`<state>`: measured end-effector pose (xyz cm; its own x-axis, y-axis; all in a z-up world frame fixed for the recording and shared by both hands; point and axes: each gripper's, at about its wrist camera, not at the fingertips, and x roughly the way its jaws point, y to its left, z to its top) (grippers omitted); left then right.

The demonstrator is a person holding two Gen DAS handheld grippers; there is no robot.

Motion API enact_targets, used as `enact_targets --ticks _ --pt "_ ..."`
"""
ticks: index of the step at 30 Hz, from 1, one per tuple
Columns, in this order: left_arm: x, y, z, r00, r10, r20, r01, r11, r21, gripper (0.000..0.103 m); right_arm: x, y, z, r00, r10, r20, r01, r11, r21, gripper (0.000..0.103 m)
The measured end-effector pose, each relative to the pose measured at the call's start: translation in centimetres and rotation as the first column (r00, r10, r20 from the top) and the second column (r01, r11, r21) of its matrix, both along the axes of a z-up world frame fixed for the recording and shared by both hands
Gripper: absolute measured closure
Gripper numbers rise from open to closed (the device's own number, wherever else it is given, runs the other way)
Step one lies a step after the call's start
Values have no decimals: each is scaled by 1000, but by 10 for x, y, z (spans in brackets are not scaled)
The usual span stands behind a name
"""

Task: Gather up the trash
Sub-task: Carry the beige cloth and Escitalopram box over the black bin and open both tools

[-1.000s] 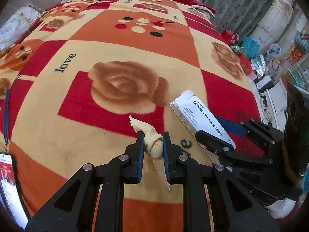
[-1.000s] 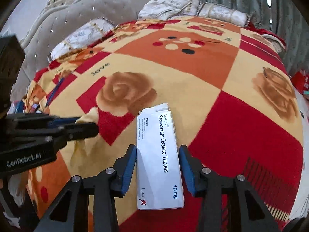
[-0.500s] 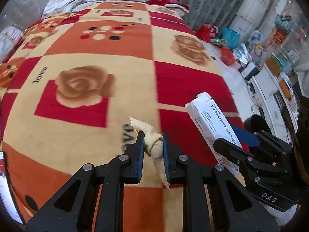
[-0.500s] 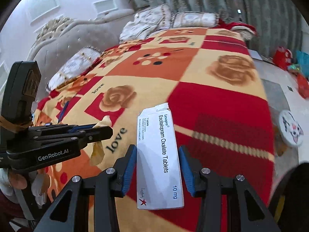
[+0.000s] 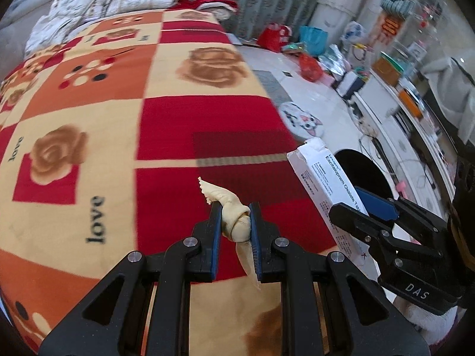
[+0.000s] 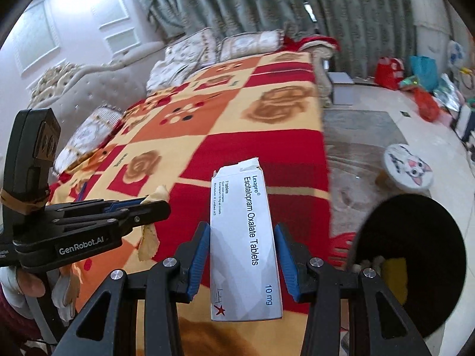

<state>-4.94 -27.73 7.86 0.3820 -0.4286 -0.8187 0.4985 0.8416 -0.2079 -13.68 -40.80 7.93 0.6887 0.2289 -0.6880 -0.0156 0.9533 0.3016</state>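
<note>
Now both tools are carrying trash off the bed [image 5: 89, 112]: the left tool [image 5: 236, 222] is pinching a twisted cream wrapper [image 5: 234, 222] tightly between nearly closed jaws, and the right tool [image 6: 242, 255] is gripping a flattened white tablet box [image 6: 243, 231] across its width, jaws partly open around it. A black bin [image 6: 409, 237] is sitting low and just right of the right tool, its mouth tilted toward the camera, with something yellow inside. To do this step well, I judge each tool should be brought squarely over the bin's mouth before its jaws are opened. The box is sticking far past the jaws, so its free end should clear the rim. The wrapper is light and may cling, so the left tool should be opening wide.
</note>
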Motion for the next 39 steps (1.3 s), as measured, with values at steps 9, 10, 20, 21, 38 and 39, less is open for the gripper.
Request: enact_targets --ticks 9,10,20,21,38,39 --pt "-17 -50 3 995 -95 13 95 995 11 88 -29 -51 1 994 -111 5 111 994 6 60" --pt "-19 -57 3 994 -107 14 107 994 12 88 -31 -56 1 993 -122 3 122 993 7 60" --pt "-28 -109 1 982 -190 11 190 982 16 88 -57 -107 -8 973 -231 -13 231 973 20 60" --pt "-29 -114 0 980 -197 8 197 980 14 88 -59 -111 -9 970 -243 -16 243 970 21 60" --pt "-31 -178 -17 964 -265 -28 266 964 25 88 -68 -159 -34 938 -341 -64 345 937 50 60" --pt "-30 -180 -19 964 -266 -30 267 963 26 88 -68 -161 -35 936 -346 -66 349 936 53 60"
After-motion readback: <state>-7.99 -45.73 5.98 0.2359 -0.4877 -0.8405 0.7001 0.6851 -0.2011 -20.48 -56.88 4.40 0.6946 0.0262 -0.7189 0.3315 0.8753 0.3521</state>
